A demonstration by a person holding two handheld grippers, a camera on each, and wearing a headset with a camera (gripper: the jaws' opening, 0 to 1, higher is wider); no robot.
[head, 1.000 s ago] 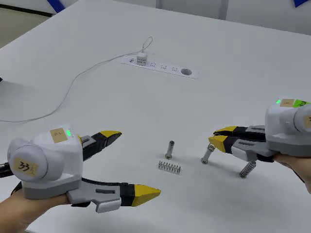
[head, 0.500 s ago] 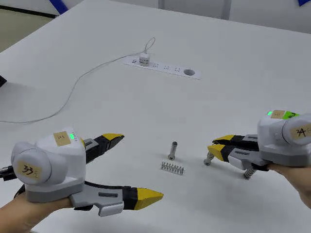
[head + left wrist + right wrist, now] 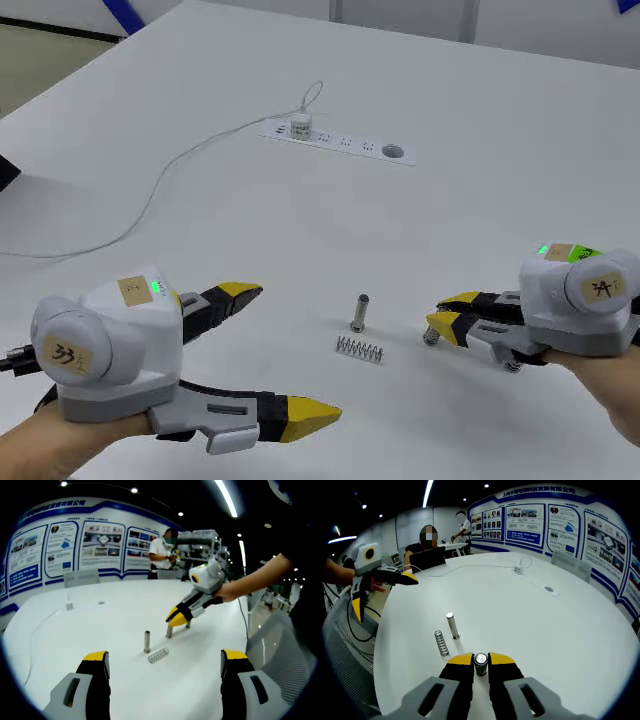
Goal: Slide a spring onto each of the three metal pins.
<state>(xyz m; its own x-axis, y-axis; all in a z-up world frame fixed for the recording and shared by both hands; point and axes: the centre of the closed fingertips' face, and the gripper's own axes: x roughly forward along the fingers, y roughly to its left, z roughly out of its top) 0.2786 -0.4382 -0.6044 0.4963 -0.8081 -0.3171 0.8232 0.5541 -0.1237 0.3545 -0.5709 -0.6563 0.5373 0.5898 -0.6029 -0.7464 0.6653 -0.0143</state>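
Head view: right tongs (image 3: 443, 312) sitting lower than second ago, reaching sprung pin (image 3: 431, 337) right of bare pin (image 3: 359, 312); loose spring (image 3: 359, 348) lying just near of it.
Left gripper view: left tongs (image 3: 165, 656) gaping wide, holding nothing.
Right gripper view: tips clamping sprung pin's head; bare pin waiting for spring.

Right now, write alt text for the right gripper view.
The right gripper holds an upright metal pin between its yellow-tipped jaws on a white table. Just beyond stands a bare pin with a loose spring lying beside it; the left gripper hovers open at far left.
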